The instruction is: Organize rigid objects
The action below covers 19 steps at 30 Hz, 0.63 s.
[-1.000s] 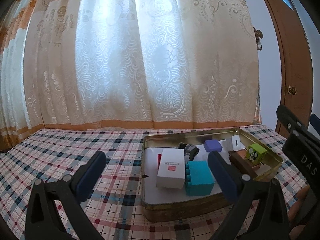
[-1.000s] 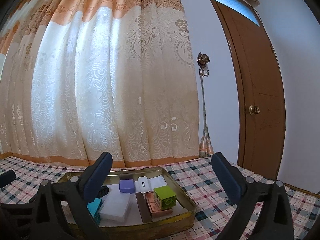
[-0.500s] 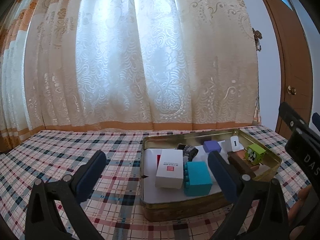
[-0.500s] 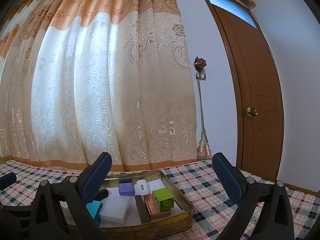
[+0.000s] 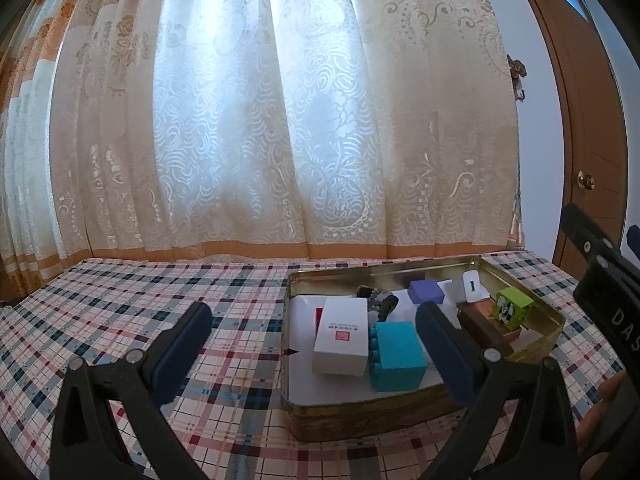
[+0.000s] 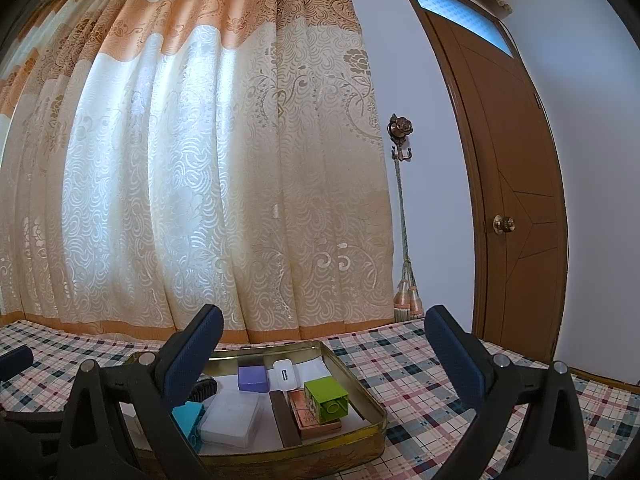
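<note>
A gold metal tin (image 5: 400, 420) (image 6: 360, 390) sits on the plaid tablecloth and holds several small objects: a white box (image 5: 342, 340), a teal block (image 5: 398, 354) (image 6: 188, 420), a purple block (image 5: 426, 292) (image 6: 252, 378), a green block (image 5: 512, 306) (image 6: 326, 396), a dark brown bar (image 5: 484, 330) (image 6: 284, 420), a white charger (image 6: 285, 374) and a clear case (image 6: 230, 420). My left gripper (image 5: 312, 344) is open and empty, above the tin's near left edge. My right gripper (image 6: 320, 344) is open and empty, above the tin.
The plaid tablecloth (image 5: 140, 320) stretches left of the tin. A cream and orange curtain (image 5: 280, 120) hangs behind the table. A brown door (image 6: 516, 200) stands at the right. The right gripper's body (image 5: 608, 280) shows at the left wrist view's right edge.
Both cameras have lifted and tilted a little, so the tin sits slightly lower in view. The objects in the tin have not moved. Both grippers stay open.
</note>
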{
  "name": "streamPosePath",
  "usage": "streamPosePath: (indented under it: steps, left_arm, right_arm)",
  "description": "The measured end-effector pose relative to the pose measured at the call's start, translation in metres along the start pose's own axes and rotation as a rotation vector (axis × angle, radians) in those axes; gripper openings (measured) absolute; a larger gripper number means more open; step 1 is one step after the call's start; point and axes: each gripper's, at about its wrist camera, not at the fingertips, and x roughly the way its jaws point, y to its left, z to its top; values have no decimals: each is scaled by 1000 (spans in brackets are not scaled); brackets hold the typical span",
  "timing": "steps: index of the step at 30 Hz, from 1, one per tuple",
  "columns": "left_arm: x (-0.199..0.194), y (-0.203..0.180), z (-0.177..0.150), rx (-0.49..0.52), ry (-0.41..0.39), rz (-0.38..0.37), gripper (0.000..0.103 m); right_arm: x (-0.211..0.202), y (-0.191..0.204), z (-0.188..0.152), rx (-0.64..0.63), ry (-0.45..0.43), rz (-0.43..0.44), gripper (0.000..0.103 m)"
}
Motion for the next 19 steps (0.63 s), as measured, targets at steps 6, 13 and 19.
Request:
streamPosePath:
  steps: [6,13,19]
  left_arm:
    - [1,0,-1,-5,1,16,103]
    - [1,-2,0,-2,-2,19,103]
    - [0,-3,-1,-3,-3,19,103]
  right_arm:
    - [0,0,0,0,1,-1,102]
    - [0,1,0,0,4,1,102]
    - [2,0,-1,1,9,3,102]
